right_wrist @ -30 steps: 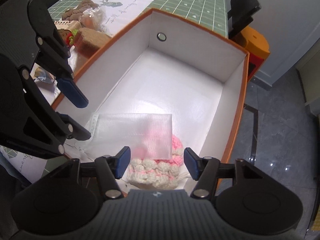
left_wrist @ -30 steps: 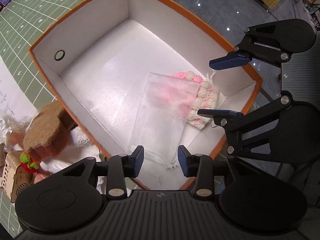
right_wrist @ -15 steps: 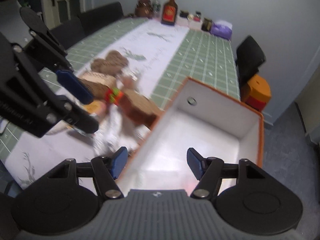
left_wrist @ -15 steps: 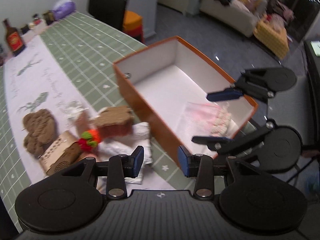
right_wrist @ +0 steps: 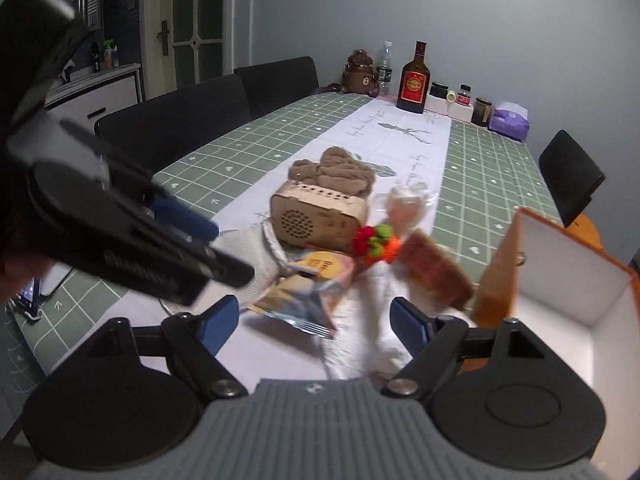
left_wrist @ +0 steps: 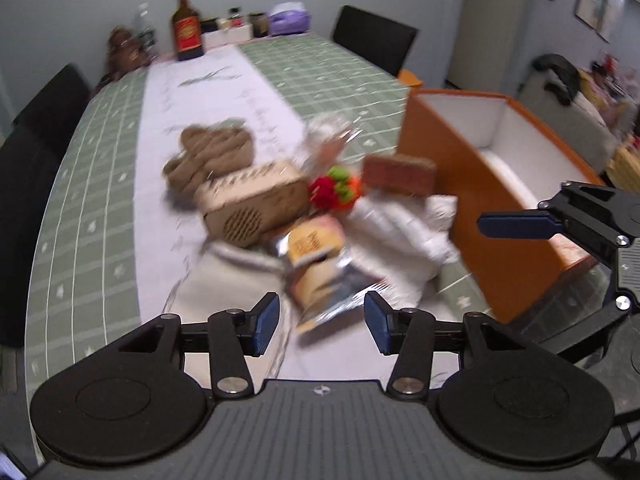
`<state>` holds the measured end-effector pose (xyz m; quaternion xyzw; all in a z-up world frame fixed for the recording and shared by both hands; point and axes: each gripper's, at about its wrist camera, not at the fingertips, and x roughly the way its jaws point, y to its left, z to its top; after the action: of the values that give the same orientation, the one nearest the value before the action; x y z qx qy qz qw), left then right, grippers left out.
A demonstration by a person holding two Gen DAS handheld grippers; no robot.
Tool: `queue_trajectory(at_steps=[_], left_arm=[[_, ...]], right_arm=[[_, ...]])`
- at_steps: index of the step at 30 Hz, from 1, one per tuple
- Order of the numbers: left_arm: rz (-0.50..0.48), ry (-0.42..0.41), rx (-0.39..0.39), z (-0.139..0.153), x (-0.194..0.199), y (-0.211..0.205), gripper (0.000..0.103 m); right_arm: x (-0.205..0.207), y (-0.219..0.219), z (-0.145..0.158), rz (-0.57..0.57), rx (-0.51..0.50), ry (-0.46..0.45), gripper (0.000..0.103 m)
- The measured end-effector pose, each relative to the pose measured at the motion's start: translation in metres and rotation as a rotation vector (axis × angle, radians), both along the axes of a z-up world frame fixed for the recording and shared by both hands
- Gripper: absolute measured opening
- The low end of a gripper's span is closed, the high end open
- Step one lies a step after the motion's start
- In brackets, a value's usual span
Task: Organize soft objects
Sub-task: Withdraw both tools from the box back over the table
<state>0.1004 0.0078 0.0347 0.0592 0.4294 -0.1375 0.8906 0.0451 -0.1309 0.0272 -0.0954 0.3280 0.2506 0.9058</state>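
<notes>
A pile lies on the table left of the orange box [left_wrist: 460, 184] [right_wrist: 496, 280]: a brown knitted cloth [left_wrist: 216, 152] [right_wrist: 336, 172], a red, green and orange knitted piece [left_wrist: 334, 190] [right_wrist: 374, 240], a brown sponge block [left_wrist: 398, 170] [right_wrist: 436, 276], white cloth [left_wrist: 400, 232] [right_wrist: 368, 332] and a foil snack bag [left_wrist: 320, 268] [right_wrist: 304, 300]. My left gripper [left_wrist: 322, 322] is open and empty above the bag. My right gripper [right_wrist: 314, 320] is open and empty near the pile's front.
A wooden speaker box [left_wrist: 252, 204] [right_wrist: 316, 216] sits in the pile. A clear plastic wrapper [right_wrist: 406, 204] lies behind it. A brown bottle [left_wrist: 186, 28] [right_wrist: 414, 80], jars and a purple pack [right_wrist: 510, 120] stand at the table's far end. Black chairs [right_wrist: 200, 116] surround the table.
Both grippers left the box, where a mesh bag and pink knit piece lie, and swung left to face the pile on the table. Both stayed open.
</notes>
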Motion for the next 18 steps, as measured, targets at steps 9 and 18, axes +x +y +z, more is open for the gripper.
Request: queue_trajectory(at_steps=[9, 18], left_arm=[[0.284, -0.127, -0.03, -0.046, -0.018, 0.055, 0.077], [0.367, -0.169, -0.084, -0.072, -0.015, 0.088, 0.081]], right_arm=[[0.006, 0.039, -0.05, -0.081, -0.062, -0.083, 0.089], [0.026, 0.054, -0.062, -0.114, -0.062, -0.107, 0.094]])
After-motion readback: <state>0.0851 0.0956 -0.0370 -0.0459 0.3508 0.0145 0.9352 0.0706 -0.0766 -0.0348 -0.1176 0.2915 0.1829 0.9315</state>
